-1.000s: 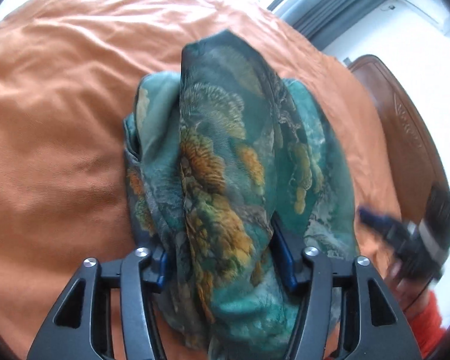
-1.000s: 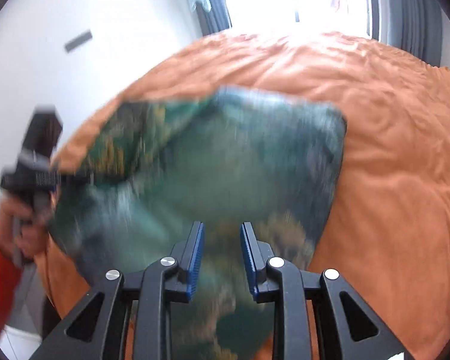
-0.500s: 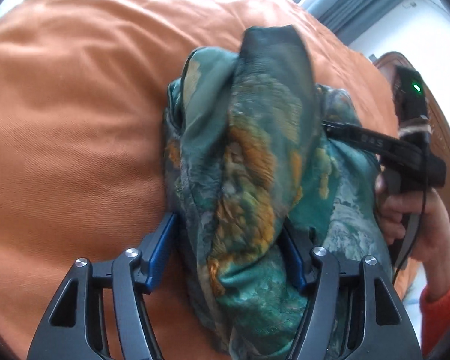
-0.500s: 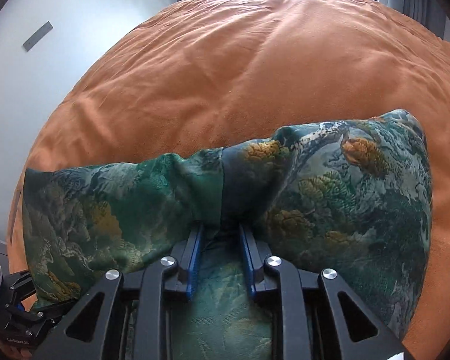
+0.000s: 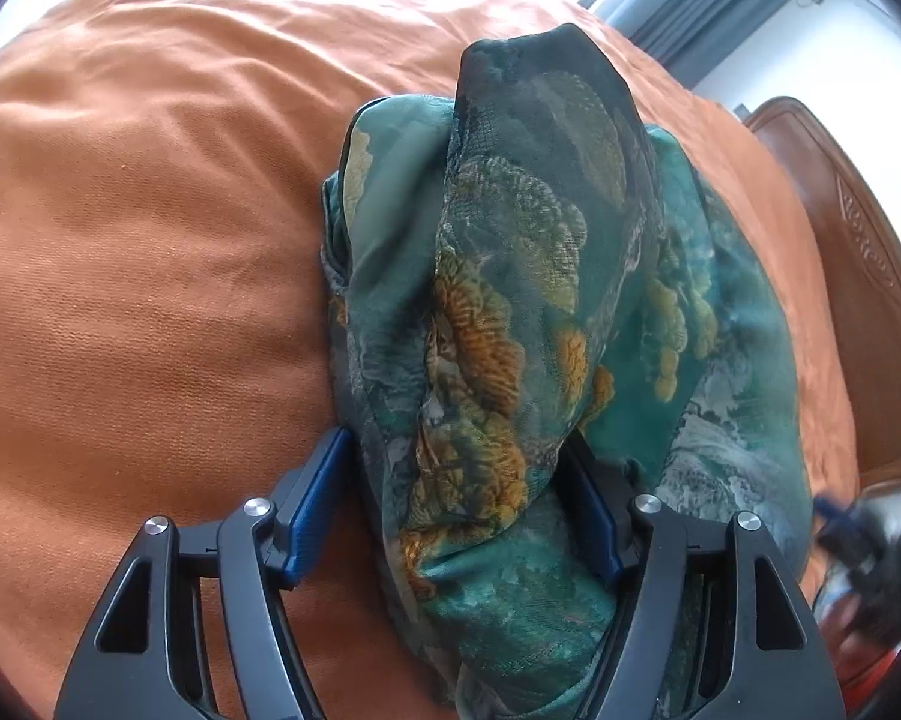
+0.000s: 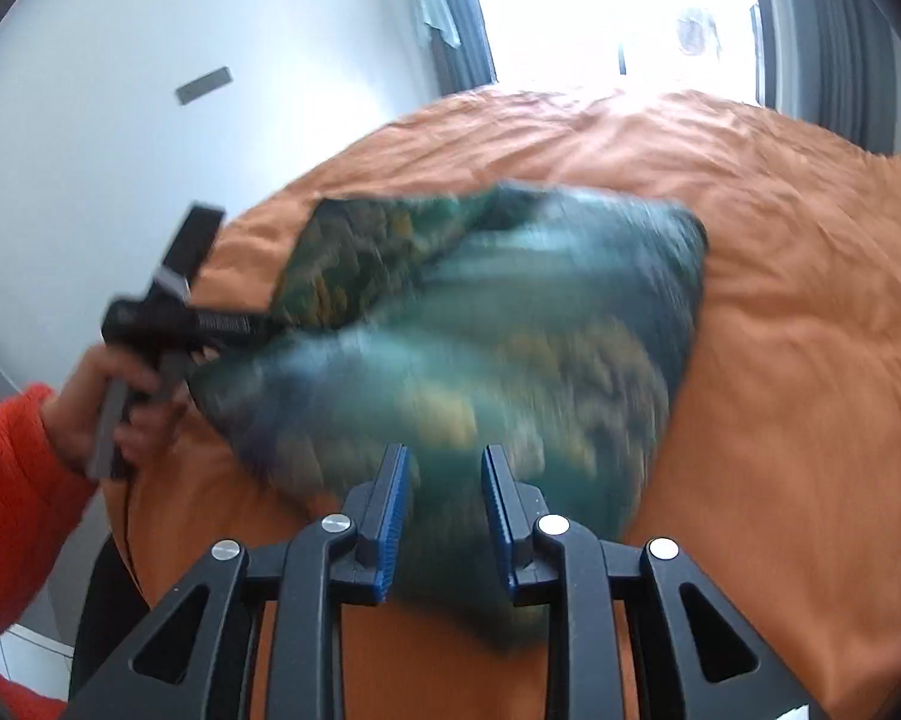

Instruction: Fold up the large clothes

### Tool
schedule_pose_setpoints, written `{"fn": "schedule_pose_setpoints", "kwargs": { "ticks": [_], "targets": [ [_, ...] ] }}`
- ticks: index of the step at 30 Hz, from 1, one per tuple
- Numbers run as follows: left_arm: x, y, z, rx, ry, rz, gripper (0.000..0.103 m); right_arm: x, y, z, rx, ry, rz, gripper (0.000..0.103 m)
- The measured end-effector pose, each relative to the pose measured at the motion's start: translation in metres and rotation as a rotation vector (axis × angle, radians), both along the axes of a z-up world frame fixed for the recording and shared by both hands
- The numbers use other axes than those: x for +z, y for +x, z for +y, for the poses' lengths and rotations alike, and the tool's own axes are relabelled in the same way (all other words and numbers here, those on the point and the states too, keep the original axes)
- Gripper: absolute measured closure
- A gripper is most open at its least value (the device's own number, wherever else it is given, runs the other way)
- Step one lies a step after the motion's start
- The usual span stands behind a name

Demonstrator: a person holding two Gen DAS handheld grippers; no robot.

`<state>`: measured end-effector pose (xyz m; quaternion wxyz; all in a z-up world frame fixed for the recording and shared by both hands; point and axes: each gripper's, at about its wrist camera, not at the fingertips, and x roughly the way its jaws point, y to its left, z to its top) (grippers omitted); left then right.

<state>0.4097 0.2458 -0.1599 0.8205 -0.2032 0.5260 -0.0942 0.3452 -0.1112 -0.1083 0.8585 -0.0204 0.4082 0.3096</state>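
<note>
A teal garment (image 5: 510, 300) with a gold flower print lies partly folded on the orange bed cover (image 5: 150, 240). One flap of it stands up between the jaws of my left gripper (image 5: 453, 441). That gripper is open: its left pad is clear of the cloth and its right pad touches it. In the right wrist view the garment (image 6: 510, 330) is blurred. The jaws of my right gripper (image 6: 445, 450) are opening a little at its near edge, a narrow gap apart, with unpinched cloth showing between them. The left gripper (image 6: 258, 321) reaches the garment's left corner.
The orange cover (image 6: 780, 360) spreads wide to the left and far side. A brown wooden headboard (image 5: 858, 252) borders the bed on the right. Grey curtains (image 5: 690, 0) and a bright window lie beyond. A hand (image 6: 108, 414) in an orange sleeve (image 6: 12, 480) holds the left gripper.
My left jaws have spread, and the left pad has come off the flap. My right gripper pushed in over the garment half a second ago and has drawn back to its near edge.
</note>
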Motion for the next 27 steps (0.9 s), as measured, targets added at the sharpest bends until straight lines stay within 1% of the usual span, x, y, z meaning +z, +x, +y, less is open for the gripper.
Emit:
{"fn": "schedule_pose_setpoints", "kwargs": {
  "ticks": [3, 5, 8, 10, 11, 12, 13, 14, 15, 16, 18, 20, 22, 24, 25, 27],
  "targets": [
    [-0.006, -0.002, -0.006, -0.009, 0.024, -0.001, 0.029, -0.044, 0.012, 0.004, -0.065, 0.028, 0.117, 0.078],
    [-0.007, -0.002, -0.010, 0.006, 0.058, 0.001, 0.028, -0.058, 0.019, 0.012, -0.064, 0.009, 0.101, 0.079],
    [-0.002, -0.003, -0.013, 0.032, 0.077, 0.008, 0.028, -0.053, 0.022, 0.014, -0.082, 0.021, 0.106, 0.079],
    [0.006, -0.008, -0.016, 0.042, 0.094, -0.009, 0.028, -0.045, 0.014, 0.011, -0.079, 0.006, 0.077, 0.079],
    [0.014, -0.013, -0.019, 0.049, 0.107, -0.029, 0.026, -0.038, 0.008, 0.008, -0.089, 0.008, 0.049, 0.077],
    [0.026, -0.020, -0.021, 0.063, 0.135, -0.058, 0.024, -0.027, -0.003, 0.004, -0.098, 0.016, 0.010, 0.072],
    [0.038, -0.028, -0.023, 0.085, 0.162, -0.082, 0.018, -0.012, -0.019, -0.001, -0.106, 0.020, -0.048, 0.064],
    [0.050, -0.037, -0.024, 0.115, 0.197, -0.105, 0.012, -0.002, -0.038, -0.008, -0.110, 0.021, -0.090, 0.036],
    [0.061, -0.047, -0.025, 0.142, 0.229, -0.128, 0.009, 0.007, -0.053, -0.015, -0.117, 0.023, -0.130, 0.013],
    [0.074, -0.059, -0.028, 0.165, 0.258, -0.160, 0.006, 0.015, -0.071, -0.025, -0.132, 0.032, -0.183, 0.010],
    [0.095, -0.082, -0.037, 0.183, 0.310, -0.218, 0.004, 0.021, -0.097, -0.042, -0.162, 0.019, -0.251, 0.010],
    [0.107, -0.097, -0.042, 0.190, 0.356, -0.258, 0.003, 0.016, -0.111, -0.052, -0.191, -0.040, -0.261, 0.010],
    [0.117, -0.111, -0.051, 0.206, 0.419, -0.287, 0.003, 0.006, -0.118, -0.062, -0.223, -0.104, -0.233, 0.010],
    [0.123, -0.121, -0.055, 0.222, 0.483, -0.304, 0.003, -0.004, -0.121, -0.071, -0.249, -0.140, -0.184, 0.010],
    [0.126, -0.125, -0.059, 0.228, 0.506, -0.314, 0.003, -0.009, -0.122, -0.076, -0.259, -0.151, -0.160, 0.010],
    [0.131, -0.129, -0.061, 0.231, 0.527, -0.328, 0.003, -0.015, -0.124, -0.085, -0.286, -0.168, -0.123, 0.010]
  ]
}}
